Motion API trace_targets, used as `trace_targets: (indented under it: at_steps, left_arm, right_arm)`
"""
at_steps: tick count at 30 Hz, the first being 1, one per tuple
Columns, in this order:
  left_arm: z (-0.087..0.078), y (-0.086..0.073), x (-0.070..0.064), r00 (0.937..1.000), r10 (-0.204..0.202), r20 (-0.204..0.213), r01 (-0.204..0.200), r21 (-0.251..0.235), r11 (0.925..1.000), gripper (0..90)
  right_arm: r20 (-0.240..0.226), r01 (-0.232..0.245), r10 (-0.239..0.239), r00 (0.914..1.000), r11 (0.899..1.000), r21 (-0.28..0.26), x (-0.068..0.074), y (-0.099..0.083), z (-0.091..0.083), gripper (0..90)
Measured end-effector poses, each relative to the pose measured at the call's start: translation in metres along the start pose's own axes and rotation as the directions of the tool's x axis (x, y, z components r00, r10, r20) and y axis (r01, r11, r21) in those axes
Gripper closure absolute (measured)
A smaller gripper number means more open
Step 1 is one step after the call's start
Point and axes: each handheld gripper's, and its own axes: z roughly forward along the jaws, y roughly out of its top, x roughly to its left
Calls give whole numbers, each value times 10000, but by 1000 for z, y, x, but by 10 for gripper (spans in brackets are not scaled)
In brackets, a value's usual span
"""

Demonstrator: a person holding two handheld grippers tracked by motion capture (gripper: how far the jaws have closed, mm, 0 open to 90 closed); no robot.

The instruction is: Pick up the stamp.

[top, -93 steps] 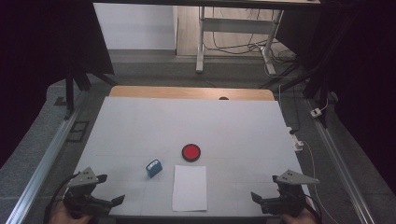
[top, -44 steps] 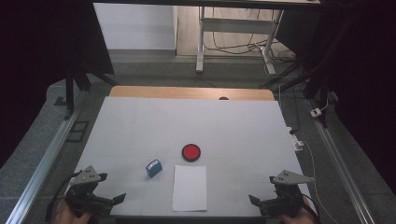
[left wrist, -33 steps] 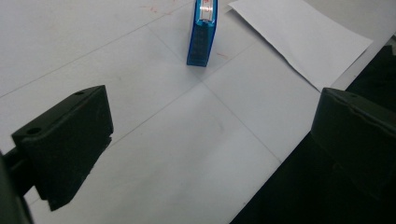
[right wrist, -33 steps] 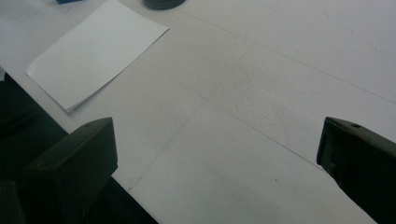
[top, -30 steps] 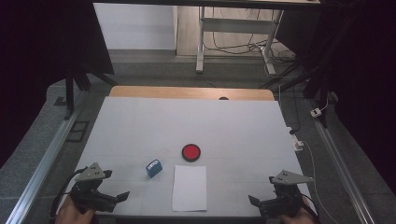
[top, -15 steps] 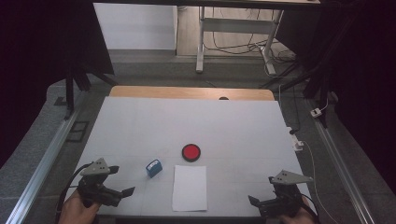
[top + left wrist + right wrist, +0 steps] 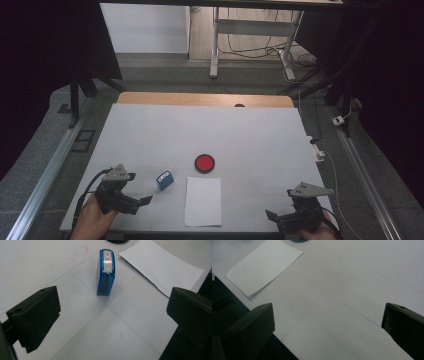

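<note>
1. High view: blue stamp standing on the white table, near its front edge, just left of a sheet of paper.
2. Round black tin with a red pad inside, open to view from above, lying just beyond the far end of the paper, to the right of the stamp and apart from both.
3. Left gripper held in a hand at the front left, jaws spread wide and empty, aimed towards the stamp, not touching it.
4. Left gripper view: stamp upright on its narrow base, centred between the two black jaws but farther out, white label with red marks on top.
5. Same view: corner of the paper just right of the stamp, faint red marks on the table surface to its left, dark rim of the tin at the top edge.
6. Bare table between the left jaws and the stamp.
7. Right gripper at the front right edge of the table, well apart from the stamp, jaws spread, grasping nothing.
8. Right gripper view: bare table between the jaws, paper off to the upper left.
9. Strip of bare wood along the far edge of the table.
</note>
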Motion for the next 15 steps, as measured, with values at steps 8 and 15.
trace_targets:
  at_steps: [8, 15]
  left_arm:
    - [11, 11, 2, 9996, 253, -97, -251, 236, 9994, 0]
    - [25, 24, 4, 9992, 377, -140, -369, 496, 9981, 0]
  right_arm:
    - [-12, -1, 1, 10000, 10000, 6, 0, 0, 0, 0]
    - [-20, 12, -12, 10000, 10000, 22, 0, 0, 0, 0]
